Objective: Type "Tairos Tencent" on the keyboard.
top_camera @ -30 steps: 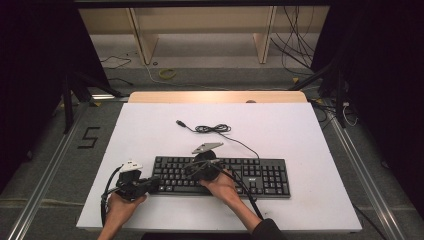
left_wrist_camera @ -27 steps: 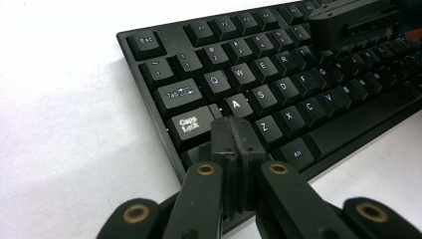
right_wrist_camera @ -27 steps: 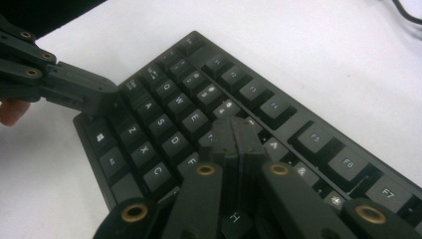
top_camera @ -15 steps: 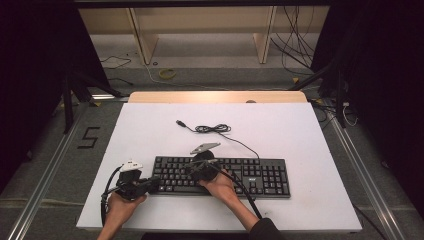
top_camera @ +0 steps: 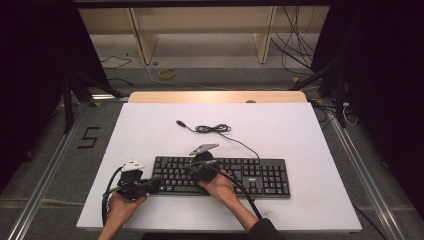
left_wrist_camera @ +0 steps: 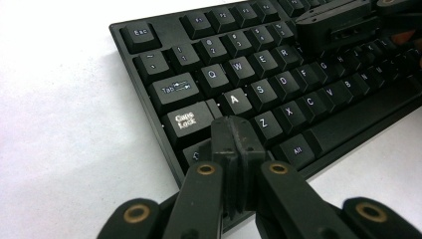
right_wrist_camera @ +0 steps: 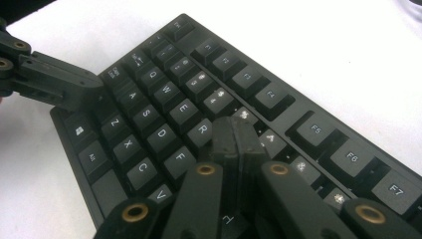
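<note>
A black keyboard [top_camera: 220, 175] lies on the near half of the white table [top_camera: 300, 130]. The left gripper [left_wrist_camera: 236, 132], jaws clenched on nothing, rests its tip at the keyboard's left end, near Caps Lock. The right gripper [right_wrist_camera: 236, 134], likewise clenched and empty, sits over the T key area.

I can find no change between the earlier pictures and now. My left gripper [top_camera: 154, 184], low at the left of the high view, and my right gripper [top_camera: 192, 169], just right of it, sit where they sat. Their jaws are pressed together as before, and the keyboard [top_camera: 260, 175] has not shifted.
</note>
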